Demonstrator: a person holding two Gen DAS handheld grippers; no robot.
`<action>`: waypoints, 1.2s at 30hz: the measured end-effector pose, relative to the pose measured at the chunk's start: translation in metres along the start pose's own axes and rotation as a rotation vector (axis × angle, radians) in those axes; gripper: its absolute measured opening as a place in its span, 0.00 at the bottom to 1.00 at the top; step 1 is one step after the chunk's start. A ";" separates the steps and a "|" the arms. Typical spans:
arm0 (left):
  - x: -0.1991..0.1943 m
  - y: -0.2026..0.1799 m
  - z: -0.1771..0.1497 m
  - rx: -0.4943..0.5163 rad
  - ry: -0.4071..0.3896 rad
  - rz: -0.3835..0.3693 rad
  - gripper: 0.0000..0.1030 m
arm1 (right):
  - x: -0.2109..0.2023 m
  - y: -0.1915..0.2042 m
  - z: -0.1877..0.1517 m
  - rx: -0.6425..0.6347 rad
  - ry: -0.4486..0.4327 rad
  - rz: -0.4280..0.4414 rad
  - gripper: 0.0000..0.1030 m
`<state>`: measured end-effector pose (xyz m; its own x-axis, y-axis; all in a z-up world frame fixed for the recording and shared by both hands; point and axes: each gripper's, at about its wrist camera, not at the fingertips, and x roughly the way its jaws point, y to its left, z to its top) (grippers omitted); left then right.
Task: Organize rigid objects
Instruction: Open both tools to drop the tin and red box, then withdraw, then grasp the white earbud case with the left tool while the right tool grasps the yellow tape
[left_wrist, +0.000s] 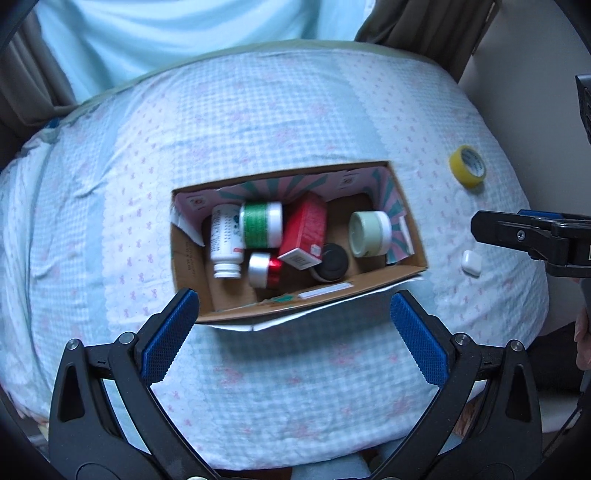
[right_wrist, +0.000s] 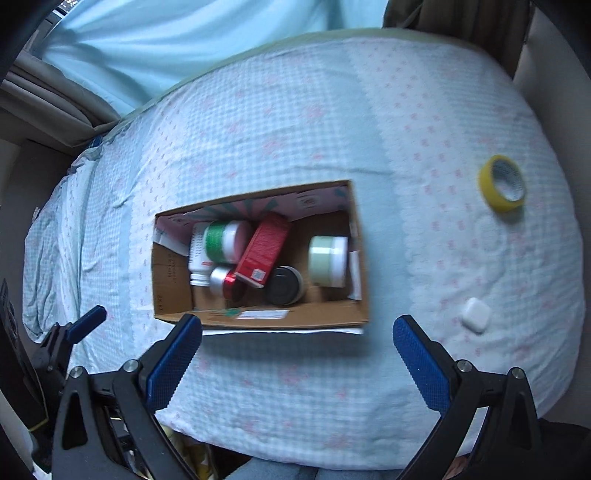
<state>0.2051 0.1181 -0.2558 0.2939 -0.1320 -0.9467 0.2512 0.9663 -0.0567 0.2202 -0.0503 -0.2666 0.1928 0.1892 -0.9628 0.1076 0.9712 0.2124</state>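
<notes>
An open cardboard box (left_wrist: 369, 286) (right_wrist: 332, 314) lies on the bed. It holds a white pill bottle (left_wrist: 224, 240), a green-labelled jar (left_wrist: 260, 224) (right_wrist: 223, 240), a red carton (left_wrist: 304, 230) (right_wrist: 264, 247), a red and silver tin (left_wrist: 264, 270), a black round tin (left_wrist: 334, 262) (right_wrist: 283, 286) and a pale green jar (left_wrist: 369, 233) (right_wrist: 328, 261). A yellow tape roll (left_wrist: 467, 171) (right_wrist: 502, 184) and a small white case (left_wrist: 470, 262) (right_wrist: 476, 314) lie on the sheet to the right. My left gripper (left_wrist: 293, 328) is open and empty in front of the box. My right gripper (right_wrist: 297, 354) is open and empty, between box and white case.
The bed is covered by a pale blue checked sheet (left_wrist: 295, 122) (right_wrist: 295, 110) with pink bows. Light blue curtain and brown drapes hang behind it. The right gripper's body (left_wrist: 535, 236) reaches in from the right in the left wrist view. The bed's near edge lies just below both grippers.
</notes>
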 end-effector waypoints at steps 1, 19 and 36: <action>-0.003 -0.010 0.000 0.002 -0.007 -0.001 1.00 | -0.006 -0.008 -0.002 -0.005 -0.012 -0.016 1.00; 0.003 -0.239 -0.005 -0.015 -0.089 -0.044 1.00 | -0.099 -0.220 -0.010 -0.202 -0.216 -0.160 1.00; 0.219 -0.357 -0.062 0.247 -0.053 -0.049 0.99 | 0.045 -0.350 0.012 -0.343 -0.361 -0.077 1.00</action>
<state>0.1225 -0.2422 -0.4623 0.3224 -0.1953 -0.9262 0.4819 0.8761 -0.0169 0.2030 -0.3835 -0.3827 0.5283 0.1120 -0.8416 -0.1801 0.9835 0.0178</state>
